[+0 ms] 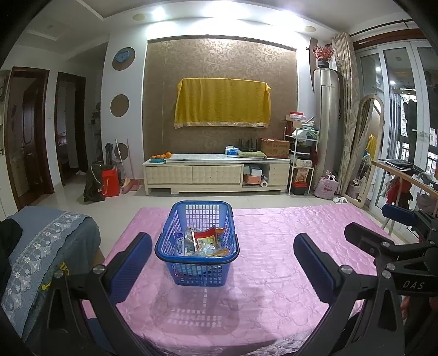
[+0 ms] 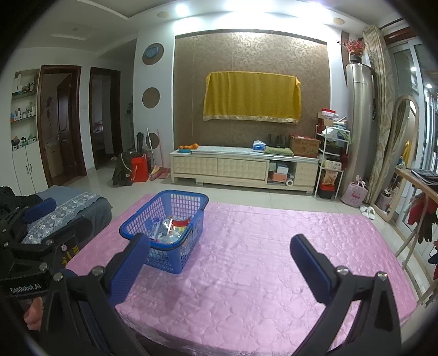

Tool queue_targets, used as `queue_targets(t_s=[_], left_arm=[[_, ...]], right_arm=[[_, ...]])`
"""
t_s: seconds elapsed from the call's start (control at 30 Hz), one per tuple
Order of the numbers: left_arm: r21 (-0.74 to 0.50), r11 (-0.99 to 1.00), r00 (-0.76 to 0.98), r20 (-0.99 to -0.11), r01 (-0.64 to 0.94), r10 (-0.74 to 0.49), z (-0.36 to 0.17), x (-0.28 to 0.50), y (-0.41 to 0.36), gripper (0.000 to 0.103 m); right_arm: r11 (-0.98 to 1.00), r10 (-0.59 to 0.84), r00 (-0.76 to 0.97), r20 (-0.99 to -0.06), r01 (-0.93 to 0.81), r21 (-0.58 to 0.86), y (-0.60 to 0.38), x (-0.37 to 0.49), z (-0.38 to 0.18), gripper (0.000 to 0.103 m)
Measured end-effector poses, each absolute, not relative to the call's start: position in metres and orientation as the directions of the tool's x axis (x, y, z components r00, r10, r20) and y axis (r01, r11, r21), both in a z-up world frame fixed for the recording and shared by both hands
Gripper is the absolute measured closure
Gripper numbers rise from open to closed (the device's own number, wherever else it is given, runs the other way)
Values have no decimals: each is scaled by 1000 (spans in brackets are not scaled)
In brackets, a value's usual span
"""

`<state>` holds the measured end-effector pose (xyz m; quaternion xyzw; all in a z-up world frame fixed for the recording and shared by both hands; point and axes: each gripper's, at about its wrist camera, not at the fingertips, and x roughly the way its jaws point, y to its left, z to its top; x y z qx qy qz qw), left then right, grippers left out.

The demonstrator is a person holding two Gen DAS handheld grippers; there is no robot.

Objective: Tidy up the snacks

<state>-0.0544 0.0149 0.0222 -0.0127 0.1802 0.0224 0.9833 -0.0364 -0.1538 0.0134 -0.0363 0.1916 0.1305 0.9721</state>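
While both claws hover wide and empty, the blue basket [image 1: 197,243] of snack packets [image 1: 204,241] sits just ahead of the left gripper [image 1: 223,260], ahead-left of the right gripper [image 2: 220,263].

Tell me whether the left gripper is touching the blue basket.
Apart. In the left wrist view, the left gripper stands open, and pink cloth shows between each finger and the blue basket.

Bright ceiling lights [image 1: 164,12] blow out to white glare at the top of both views; the basket [image 1: 197,241] casts a soft gridded shadow toward the camera. Fisheye bending curves the edges; corners fall black.
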Motion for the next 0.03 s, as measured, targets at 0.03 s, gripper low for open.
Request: queue_targets(t_s=[0.03], left_arm=[[-17,999,933,-357,-46,37,22,-54,15,0]], right_arm=[[964,238,893,-383,-266,-22,-154,-36,13,0]])
